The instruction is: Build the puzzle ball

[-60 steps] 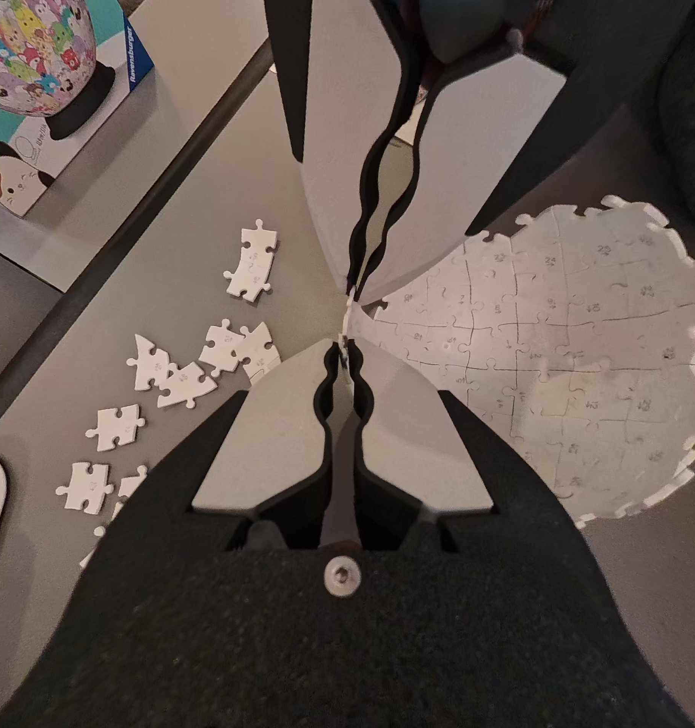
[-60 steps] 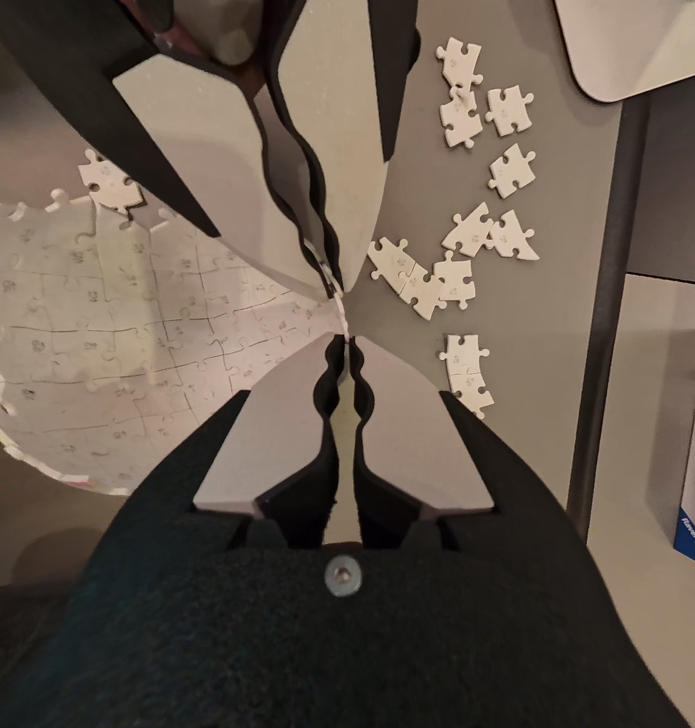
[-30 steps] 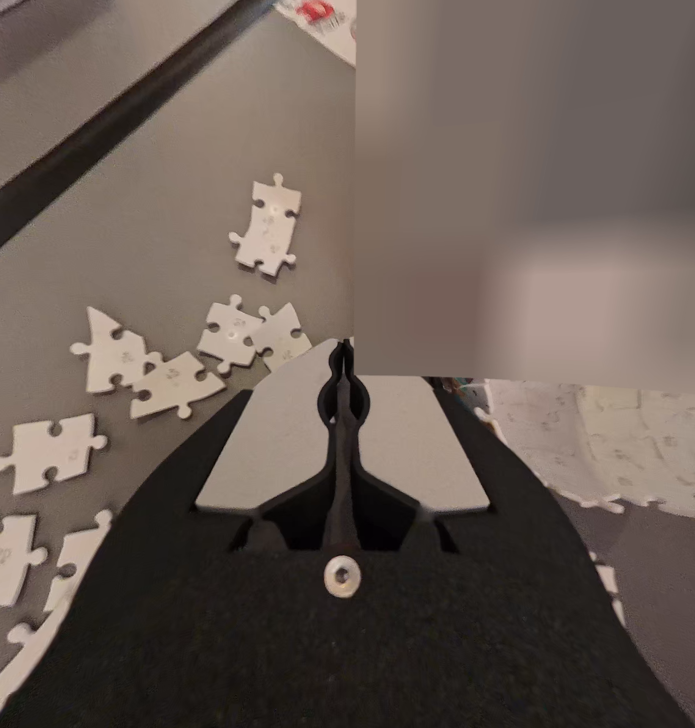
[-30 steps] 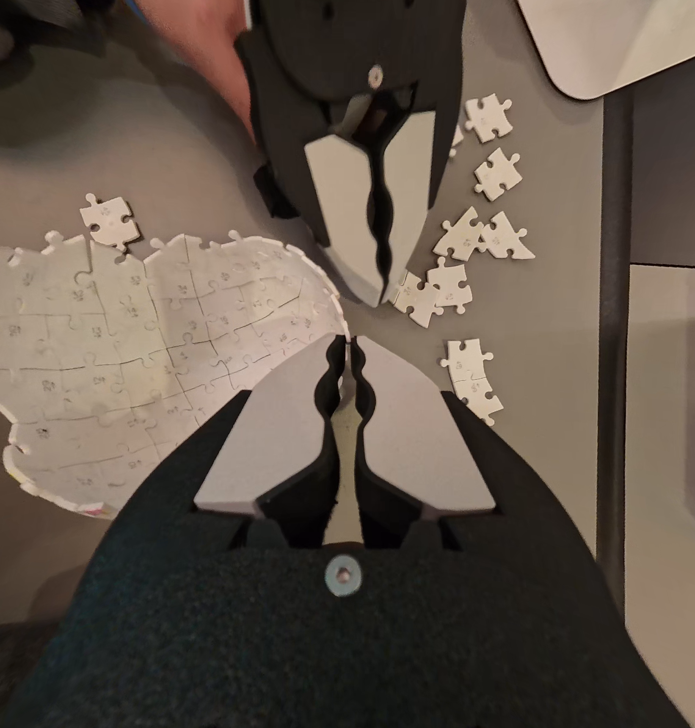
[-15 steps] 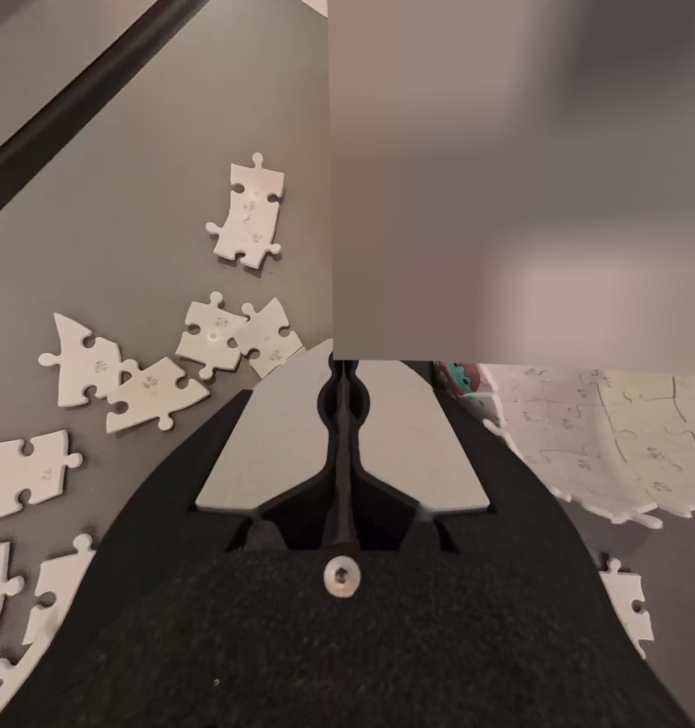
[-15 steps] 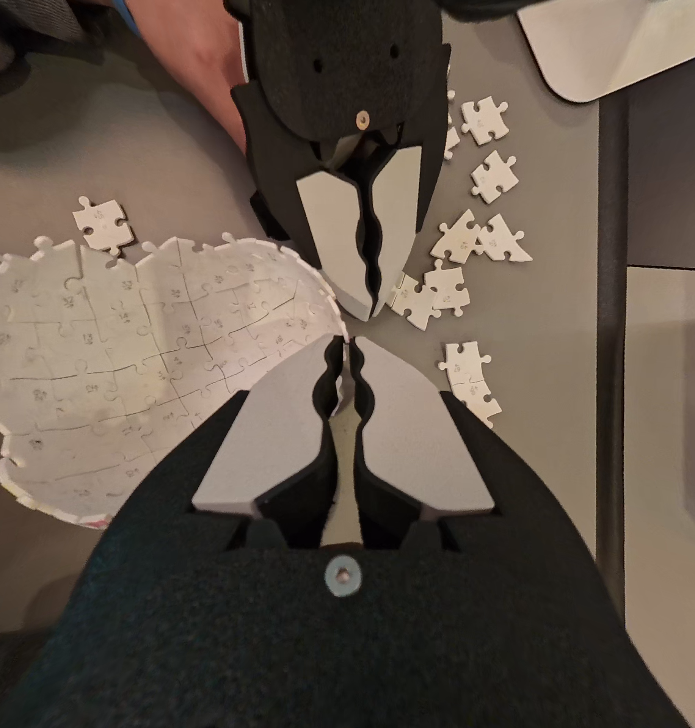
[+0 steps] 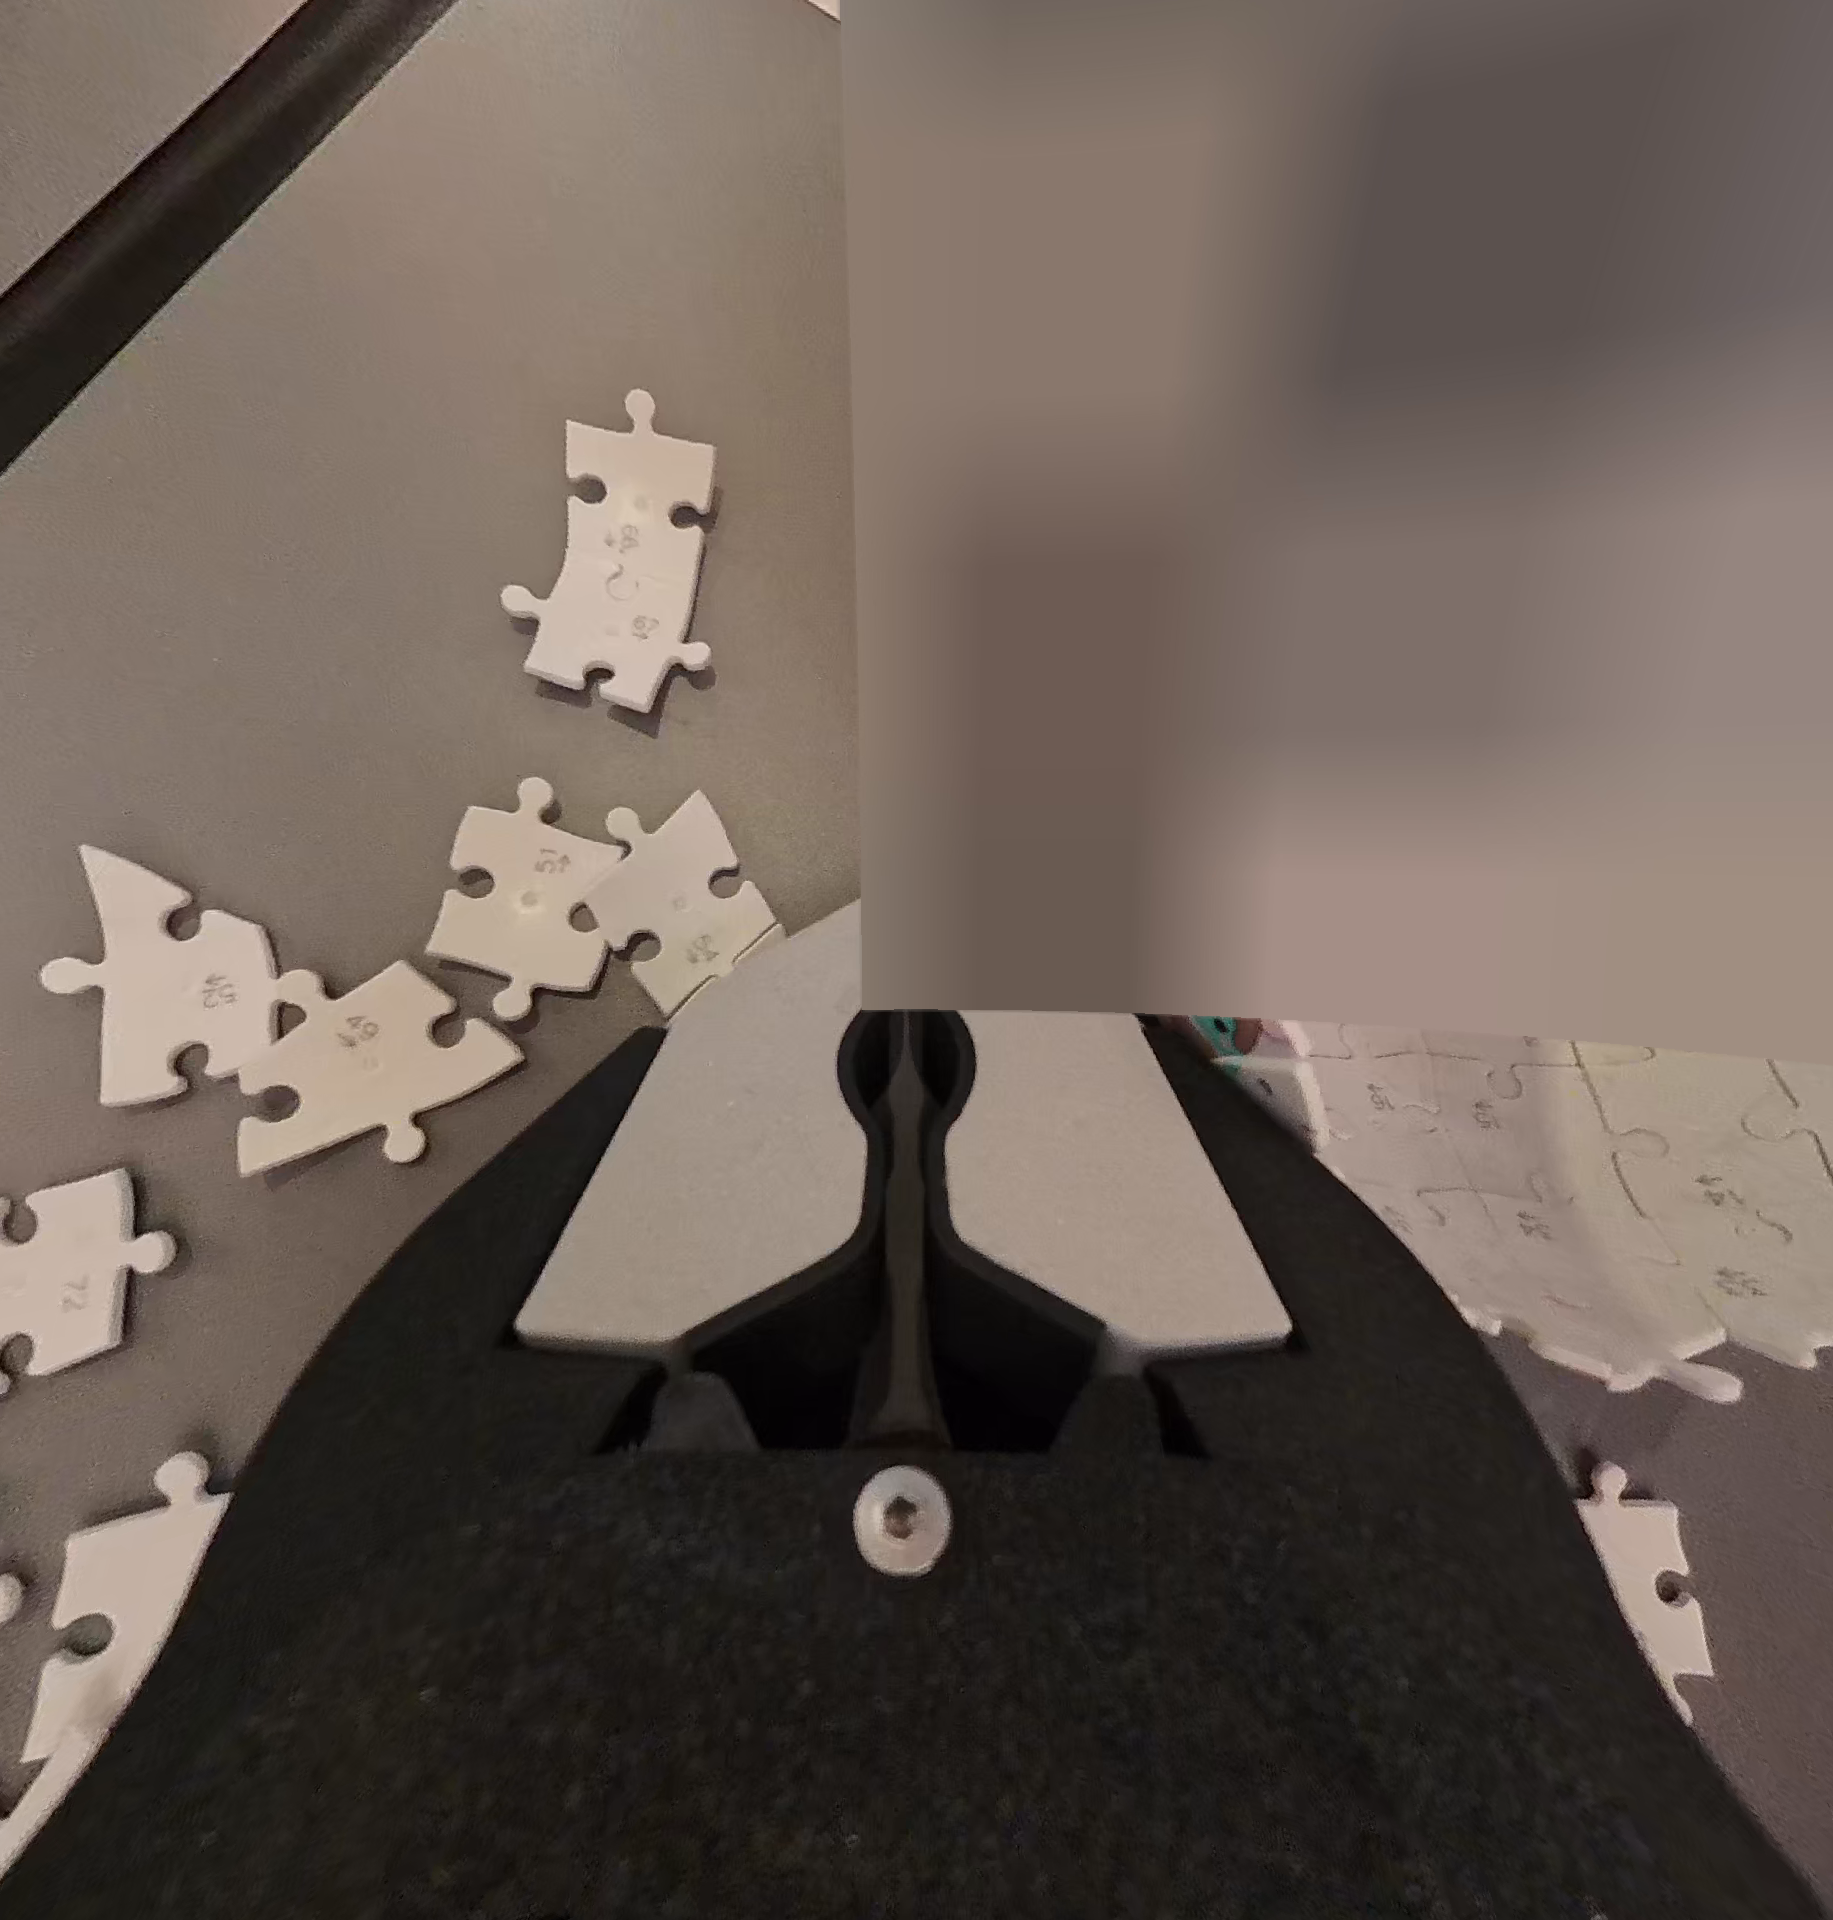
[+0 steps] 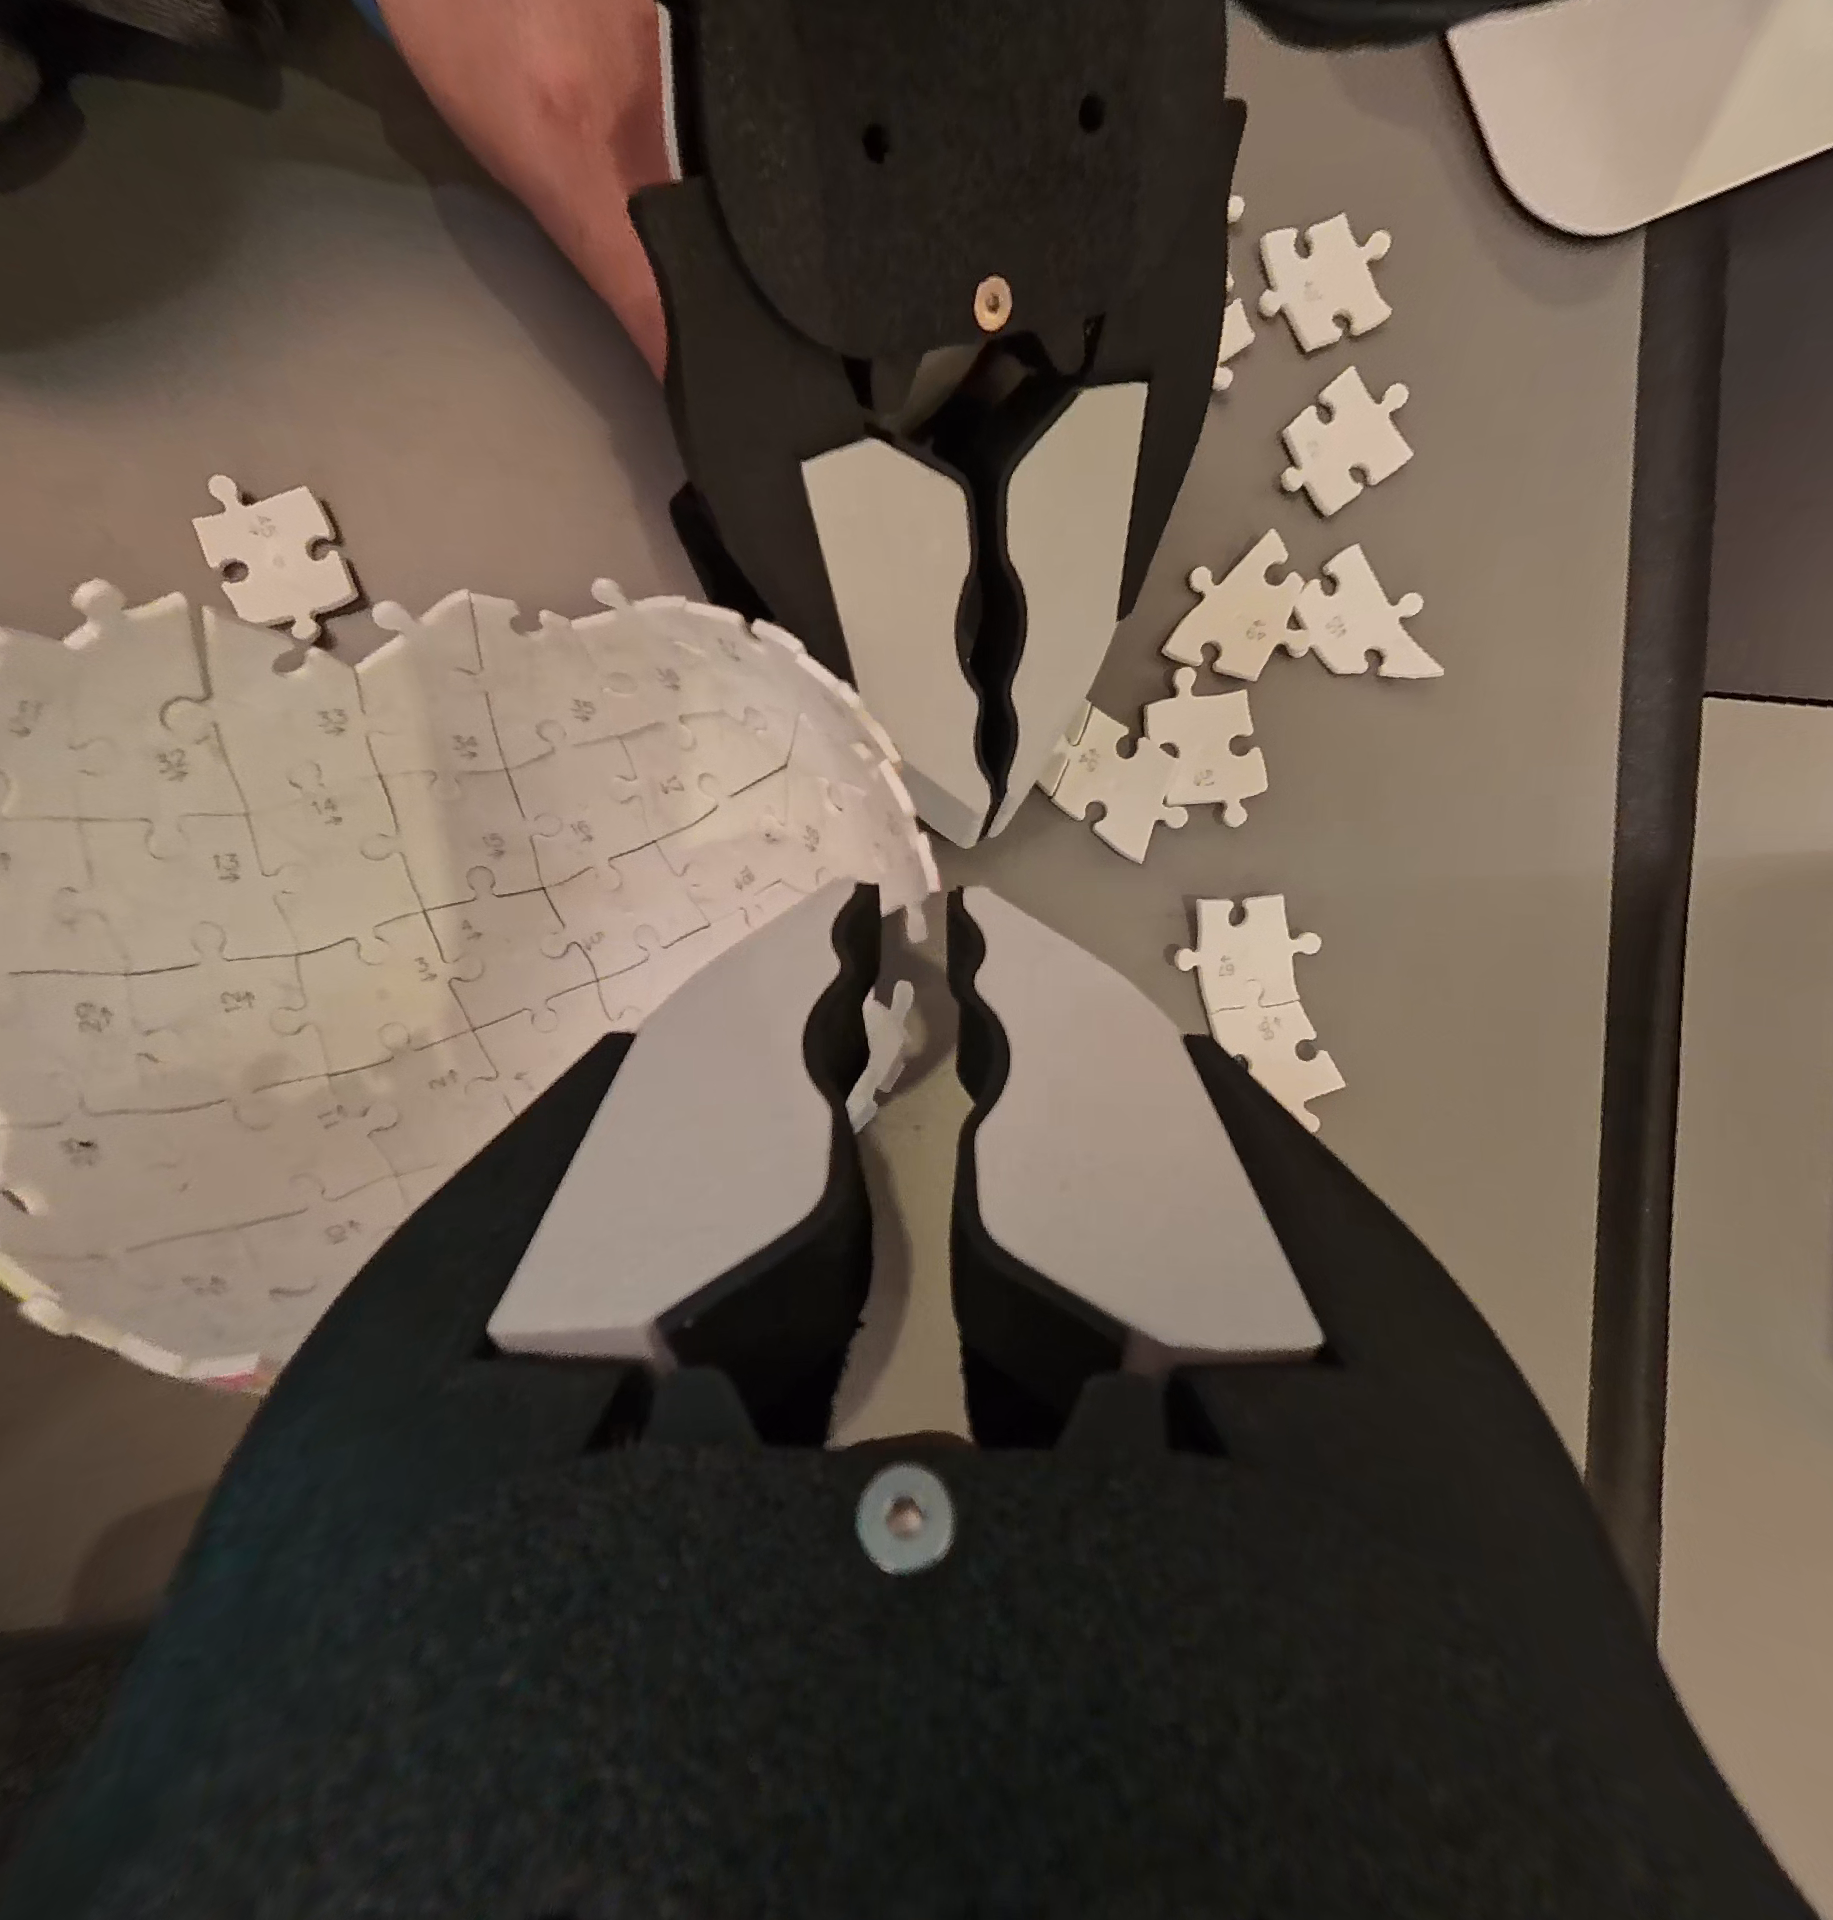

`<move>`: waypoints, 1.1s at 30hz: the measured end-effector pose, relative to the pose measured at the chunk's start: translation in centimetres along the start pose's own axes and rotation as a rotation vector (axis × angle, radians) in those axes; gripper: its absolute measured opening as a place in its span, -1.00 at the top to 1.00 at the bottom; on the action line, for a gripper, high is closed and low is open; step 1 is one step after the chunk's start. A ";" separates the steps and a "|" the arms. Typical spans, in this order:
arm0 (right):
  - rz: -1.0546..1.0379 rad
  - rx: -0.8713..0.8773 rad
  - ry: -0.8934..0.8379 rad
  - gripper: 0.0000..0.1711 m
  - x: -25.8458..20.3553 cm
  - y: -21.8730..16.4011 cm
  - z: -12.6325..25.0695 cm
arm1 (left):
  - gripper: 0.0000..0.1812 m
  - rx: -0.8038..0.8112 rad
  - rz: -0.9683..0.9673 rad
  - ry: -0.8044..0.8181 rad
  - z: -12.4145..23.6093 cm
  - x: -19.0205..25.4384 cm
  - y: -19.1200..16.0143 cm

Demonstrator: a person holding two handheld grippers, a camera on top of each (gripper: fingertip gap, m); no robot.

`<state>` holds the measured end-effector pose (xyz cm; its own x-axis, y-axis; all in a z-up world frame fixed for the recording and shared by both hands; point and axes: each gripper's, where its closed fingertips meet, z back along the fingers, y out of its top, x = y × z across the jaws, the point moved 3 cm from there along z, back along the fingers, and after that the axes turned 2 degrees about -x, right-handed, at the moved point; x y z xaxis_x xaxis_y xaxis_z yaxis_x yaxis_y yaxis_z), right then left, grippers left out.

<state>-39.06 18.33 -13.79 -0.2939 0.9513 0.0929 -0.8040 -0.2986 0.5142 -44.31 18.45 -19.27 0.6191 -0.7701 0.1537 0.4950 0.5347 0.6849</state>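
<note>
Puzzle ball shell (image 8: 268,935), half-built, white inner side up, resting on grey table (image 8: 1494,935). Right claw (image 8: 907,904) slightly parted over shell's rim, gripping nothing. Left claw (image 8: 985,821) pressed together, empty, tips just beside shell's rim. Loose white pieces (image 8: 1151,769) scattered toward table's dark edge strip (image 8: 1660,727).

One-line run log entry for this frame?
left gripper: shut, empty | right gripper: open at shell edge | puzzle ball shell: partly built | loose pieces: on table
</note>
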 end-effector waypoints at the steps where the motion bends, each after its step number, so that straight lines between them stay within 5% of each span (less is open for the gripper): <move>1: 0.003 0.001 0.000 0.86 0.0 0.0 0.1 | 1.00 0.001 0.004 0.000 0.0 0.0 0.0; 7: 0.042 0.034 -0.034 0.82 0.7 0.2 2.8 | 1.00 0.022 0.030 -0.001 0.2 -0.5 0.2; 8: 0.083 0.076 -0.015 0.98 0.4 0.8 3.5 | 1.00 0.029 0.028 -0.002 0.3 -0.5 0.3; 11: 0.329 0.135 0.033 1.00 -1.3 2.1 3.7 | 1.00 0.050 0.008 -0.019 0.5 -0.4 0.6; 14: 0.511 0.016 0.036 1.00 -1.9 1.7 1.5 | 1.00 0.090 -0.005 -0.028 0.8 -0.5 1.0; 33: 0.536 -0.180 -0.002 1.00 -1.9 1.7 -0.9 | 1.00 0.140 -0.048 0.003 0.9 0.3 1.4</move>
<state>-40.36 15.92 -13.89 -0.6848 0.6628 0.3029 -0.6179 -0.7485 0.2409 -43.95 18.64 -17.59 0.5987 -0.7924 0.1169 0.4344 0.4439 0.7837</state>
